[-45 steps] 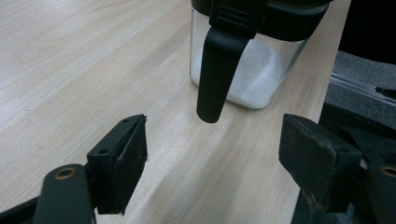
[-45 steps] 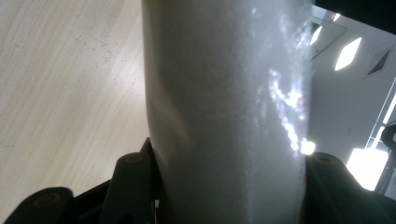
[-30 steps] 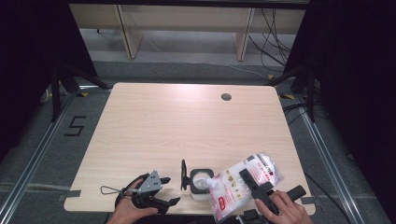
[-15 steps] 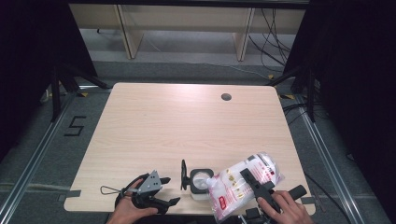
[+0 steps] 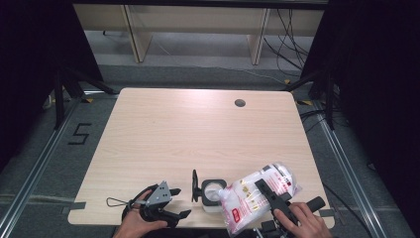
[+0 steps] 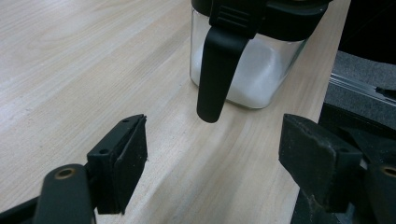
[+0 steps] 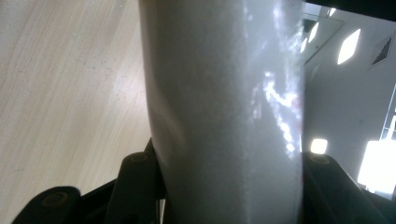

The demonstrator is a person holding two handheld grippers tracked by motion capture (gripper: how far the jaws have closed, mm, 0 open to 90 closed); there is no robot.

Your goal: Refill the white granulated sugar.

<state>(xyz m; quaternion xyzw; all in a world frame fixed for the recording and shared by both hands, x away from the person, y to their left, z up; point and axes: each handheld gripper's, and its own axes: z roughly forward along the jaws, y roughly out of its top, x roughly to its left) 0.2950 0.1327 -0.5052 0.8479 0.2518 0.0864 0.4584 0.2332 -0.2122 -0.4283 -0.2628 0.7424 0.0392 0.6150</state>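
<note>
Spillage worries me: my right gripper [image 5: 270,198] clamps the tilted sugar bag [image 5: 257,196] over the jar [image 5: 212,194] at lower centre, unsteadied by my wide-open left gripper [image 5: 176,202].

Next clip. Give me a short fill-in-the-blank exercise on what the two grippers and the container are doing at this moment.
1. The right gripper is shut on a plastic ____ of white powder.
2. The left gripper has its jaws ____, holding nothing.
3. The clear jar holds some ____ powder at its bottom.
4. The jar stands near the table's ____ edge, by the person.

Missing words: bag; open; white; near
</note>
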